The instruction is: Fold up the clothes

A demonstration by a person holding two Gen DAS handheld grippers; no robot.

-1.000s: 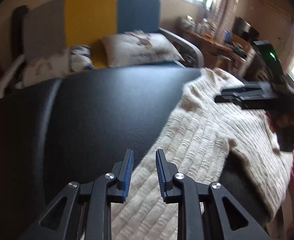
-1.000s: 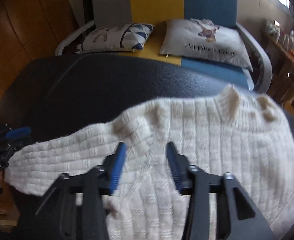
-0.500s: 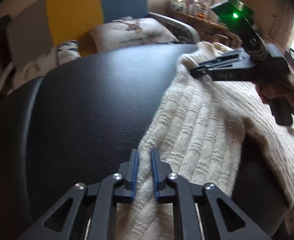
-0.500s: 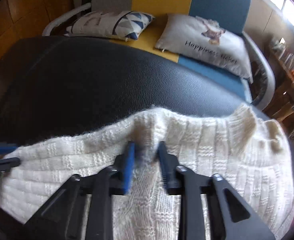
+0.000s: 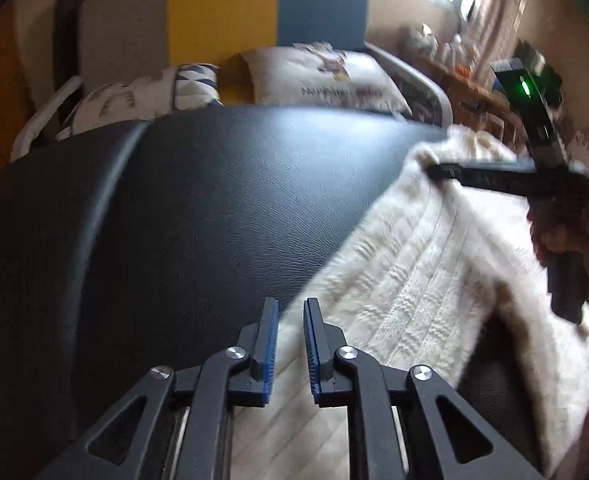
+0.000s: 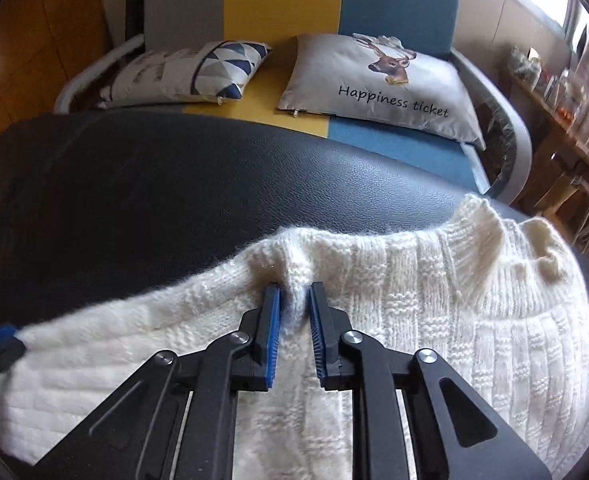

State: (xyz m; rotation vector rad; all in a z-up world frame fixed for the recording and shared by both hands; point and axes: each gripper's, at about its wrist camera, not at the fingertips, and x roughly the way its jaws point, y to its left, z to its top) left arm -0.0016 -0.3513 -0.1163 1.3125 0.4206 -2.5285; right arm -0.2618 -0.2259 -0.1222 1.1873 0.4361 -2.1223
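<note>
A: The cream sweater (image 6: 434, 320) lies across the near right part of the black table (image 6: 174, 208), its right end sagging over the edge. The right gripper (image 6: 294, 300) is clamped on a raised pinch of knit at the far edge.

B: And the left gripper (image 5: 290, 320)?

A: It is at the sweater's left end, fingers (image 5: 270, 336) close together with knit between them, but easing apart. The view is blurred, so I cannot tell whether the pads bite.

B: The risk?

A: If the left end slips free, a lift would likely drag one side only and skew the fold. The right holds just a small tuck, and a loose knit may stretch or pull out. The overhang could tug the sweater off the table.
</note>
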